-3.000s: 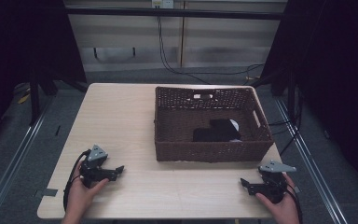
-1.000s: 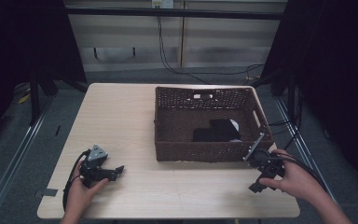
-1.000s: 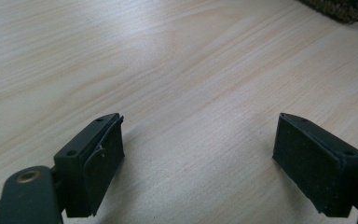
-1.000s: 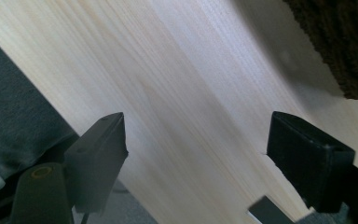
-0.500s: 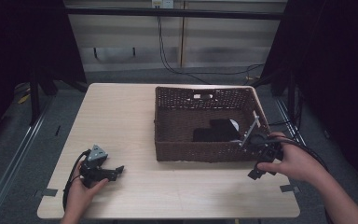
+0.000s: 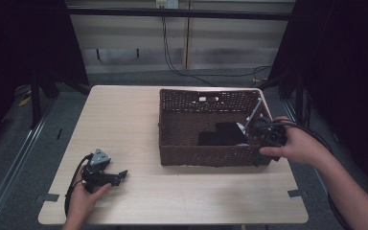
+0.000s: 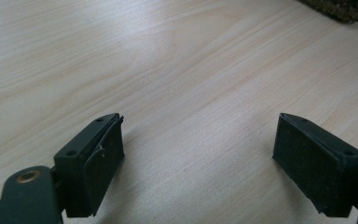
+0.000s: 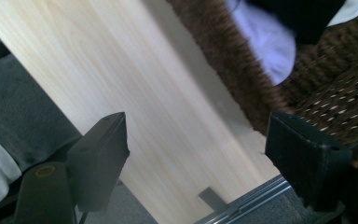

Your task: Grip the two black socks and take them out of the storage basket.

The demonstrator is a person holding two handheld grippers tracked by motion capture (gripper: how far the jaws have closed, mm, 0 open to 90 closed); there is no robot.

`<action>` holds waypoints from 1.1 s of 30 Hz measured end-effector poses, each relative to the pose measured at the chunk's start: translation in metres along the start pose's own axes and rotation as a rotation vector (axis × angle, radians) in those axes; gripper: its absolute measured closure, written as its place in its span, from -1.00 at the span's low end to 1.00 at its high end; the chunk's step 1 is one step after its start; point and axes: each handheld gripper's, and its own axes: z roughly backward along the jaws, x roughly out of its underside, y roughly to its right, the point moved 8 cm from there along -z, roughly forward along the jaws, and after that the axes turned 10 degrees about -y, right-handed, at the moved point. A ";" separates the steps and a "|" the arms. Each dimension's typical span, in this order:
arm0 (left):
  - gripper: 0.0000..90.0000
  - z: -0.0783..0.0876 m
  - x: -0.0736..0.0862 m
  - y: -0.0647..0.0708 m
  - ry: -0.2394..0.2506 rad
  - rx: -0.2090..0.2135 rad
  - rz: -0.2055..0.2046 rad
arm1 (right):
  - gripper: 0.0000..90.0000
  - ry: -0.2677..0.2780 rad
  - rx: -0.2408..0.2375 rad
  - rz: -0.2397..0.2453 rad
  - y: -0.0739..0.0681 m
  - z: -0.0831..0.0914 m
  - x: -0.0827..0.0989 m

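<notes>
Lying inside the wicker basket (image 6: 211, 155), toward its right half, a dark folded item (image 6: 223, 133) stretches with its long axis running left to right along the basket's front wall; it looks flat, matte and black, and in the right gripper view a pale, soft-looking patch (image 8: 265, 39) shows beside it, too blurred to name. That basket is rectangular, woven of dark brown strands with a coarse, open texture, and stands on the pale wood-grain table (image 6: 124, 124), its longer sides parallel to the table's front edge. At the basket's right front corner the right gripper (image 6: 251, 132) is held up over the rim, tilted toward the dark item, its black blocky jaws spread wide around nothing. Well to the left of the basket, the left gripper (image 6: 120, 176) rests low on the tabletop, jaws likewise wide apart and empty, pointing toward the basket.
</notes>
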 end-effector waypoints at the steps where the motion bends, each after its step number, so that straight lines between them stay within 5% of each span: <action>1: -0.66 0.000 0.000 0.000 0.000 0.000 0.000 | -0.54 -0.001 0.005 -0.003 0.003 0.002 -0.002; 17: -0.66 0.000 0.000 0.001 0.005 0.003 0.006 | -0.52 0.008 0.009 -0.087 0.053 0.001 -0.045; 26: -0.66 0.000 0.000 0.001 0.004 0.003 0.007 | -0.49 0.018 0.041 -0.127 0.083 -0.015 -0.075; 33: -0.66 0.000 0.000 0.001 0.005 0.003 0.006 | -0.47 0.024 0.038 -0.136 0.089 -0.033 -0.094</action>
